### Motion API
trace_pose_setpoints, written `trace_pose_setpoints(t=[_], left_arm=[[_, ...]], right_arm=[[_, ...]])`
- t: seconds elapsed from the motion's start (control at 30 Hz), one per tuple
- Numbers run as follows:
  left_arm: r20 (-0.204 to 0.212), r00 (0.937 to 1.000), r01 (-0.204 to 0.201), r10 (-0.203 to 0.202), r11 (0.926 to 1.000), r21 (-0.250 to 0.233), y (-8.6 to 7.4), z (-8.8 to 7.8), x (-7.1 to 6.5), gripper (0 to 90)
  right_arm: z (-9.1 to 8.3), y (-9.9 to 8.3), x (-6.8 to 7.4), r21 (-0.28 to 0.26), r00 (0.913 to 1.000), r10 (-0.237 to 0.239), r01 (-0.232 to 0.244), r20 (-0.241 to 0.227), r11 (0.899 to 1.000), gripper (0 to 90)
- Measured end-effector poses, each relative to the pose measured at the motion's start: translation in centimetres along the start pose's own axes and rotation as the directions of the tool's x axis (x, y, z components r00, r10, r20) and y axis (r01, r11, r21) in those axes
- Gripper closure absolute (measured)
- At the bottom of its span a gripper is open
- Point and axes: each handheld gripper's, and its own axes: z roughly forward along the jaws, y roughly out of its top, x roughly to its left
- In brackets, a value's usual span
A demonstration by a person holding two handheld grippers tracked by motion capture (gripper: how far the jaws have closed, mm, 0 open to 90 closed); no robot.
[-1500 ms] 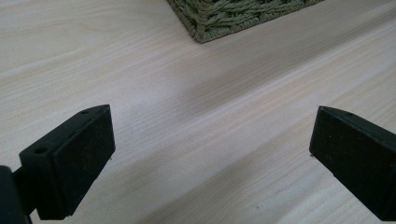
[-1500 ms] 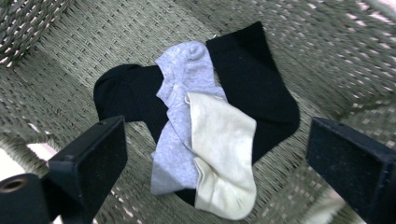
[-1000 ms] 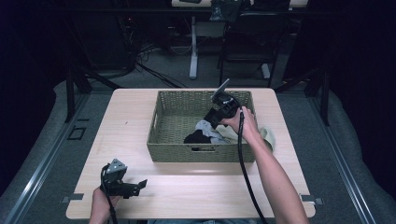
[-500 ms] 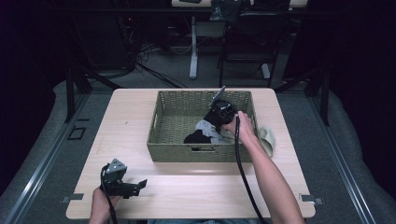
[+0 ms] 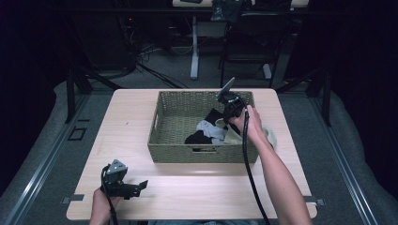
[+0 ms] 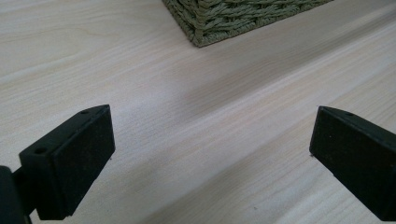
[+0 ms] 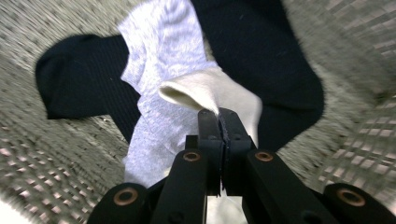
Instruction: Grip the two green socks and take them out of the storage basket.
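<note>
Pale wood counter lies nearest us, where our left tongs rest spread wide and empty, just short of the woven basket. Farther on, our right tongs are clenched on the edge of a cream sock inside the basket, over a grey sock and black socks. We judge the step in hand is lifting that cream sock out or setting it in, we cannot tell which, and the next move calls for a clean rise clear of the rim; it looks soft, limp and folded.
</note>
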Motion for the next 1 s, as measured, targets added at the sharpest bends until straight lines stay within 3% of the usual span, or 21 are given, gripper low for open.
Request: trace_pose_setpoints(t=[0.3, 1.0], left_arm=[[0.001, 1.0, 0.0, 0.0, 1.0, 0.001, 0.0, 0.0, 0.0, 0.2], [0.004, 1.0, 0.004, -0.004, 1.0, 0.003, 0.0, 0.1, 0.0, 0.1]], right_arm=[[-5.0, -0.2, -0.2, -0.086, 0.9999, 0.01, -0.009, 0.011, 0.996, 89.3], [-14.1, -0.1, -0.1, -0.179, 0.9992, -0.011, 0.018, 0.039, 0.984, 89.3]])
